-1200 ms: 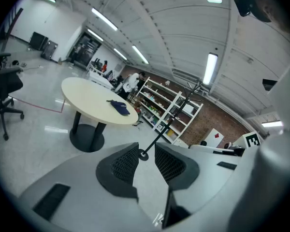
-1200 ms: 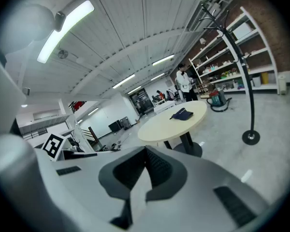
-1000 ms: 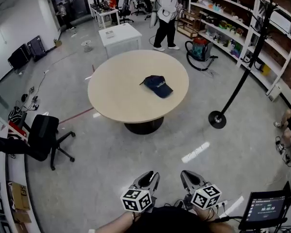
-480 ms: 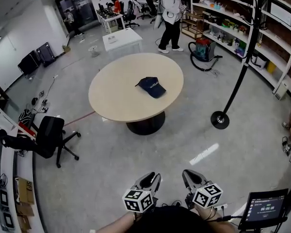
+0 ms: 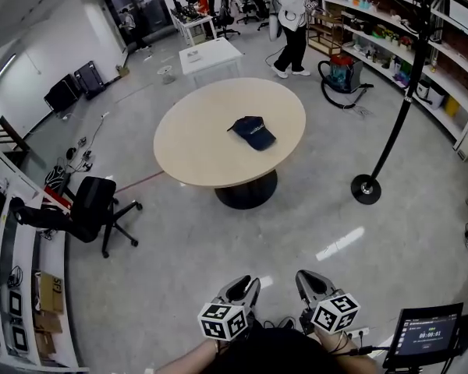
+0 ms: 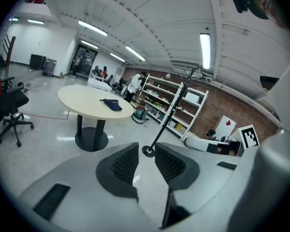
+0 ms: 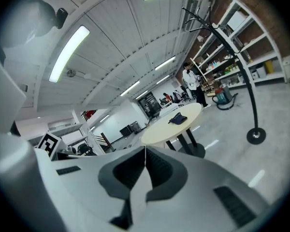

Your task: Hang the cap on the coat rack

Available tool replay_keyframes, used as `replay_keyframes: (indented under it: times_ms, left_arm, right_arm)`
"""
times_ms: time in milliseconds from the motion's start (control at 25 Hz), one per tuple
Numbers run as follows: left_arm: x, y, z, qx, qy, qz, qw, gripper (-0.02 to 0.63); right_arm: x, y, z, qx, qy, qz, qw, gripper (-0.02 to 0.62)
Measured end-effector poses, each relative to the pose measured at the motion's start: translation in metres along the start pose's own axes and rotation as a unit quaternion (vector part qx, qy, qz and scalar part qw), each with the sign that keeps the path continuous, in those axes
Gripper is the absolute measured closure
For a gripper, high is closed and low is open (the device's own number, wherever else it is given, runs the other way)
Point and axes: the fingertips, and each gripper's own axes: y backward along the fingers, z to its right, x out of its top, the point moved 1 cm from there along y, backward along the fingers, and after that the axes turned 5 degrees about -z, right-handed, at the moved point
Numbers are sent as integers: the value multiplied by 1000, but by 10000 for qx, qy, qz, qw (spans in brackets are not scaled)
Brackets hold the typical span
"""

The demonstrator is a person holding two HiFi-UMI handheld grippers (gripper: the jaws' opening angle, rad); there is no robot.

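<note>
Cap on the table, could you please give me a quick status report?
Left gripper open, empty; right gripper shut, empty. Cap lies on round table, untouched. Coat rack stands right of table. Office chair off left, out of path.

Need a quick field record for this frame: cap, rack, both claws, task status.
cap: dark blue, lying on the round table, untouched
coat rack: black pole stand on the floor, right of the table in the head view; no cap on it
left claw: open, nothing between the jaws
right claw: shut, empty
claw position: both low, close to the person's body, well short of the table
task status: cap not yet picked up
</note>
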Motion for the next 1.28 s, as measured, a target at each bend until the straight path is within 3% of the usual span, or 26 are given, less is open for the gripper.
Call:
replay_keyframes:
  times_ms: [360, 800, 1280]
  left_arm:
    - [3, -33, -35, -103, 207, -148, 9996, 495]
    - [71, -75, -86, -699, 223, -128, 9972, 495]
    - [94, -94, -153, -1055, 520, -182, 9929, 495]
  right_arm:
    - [-9, -39, 16, -114, -114, -216, 9996, 591]
    - [31, -112, 16, -679, 98, -337, 9971, 591]
    - [33, -184, 0, -973, 243, -794, 9918, 591]
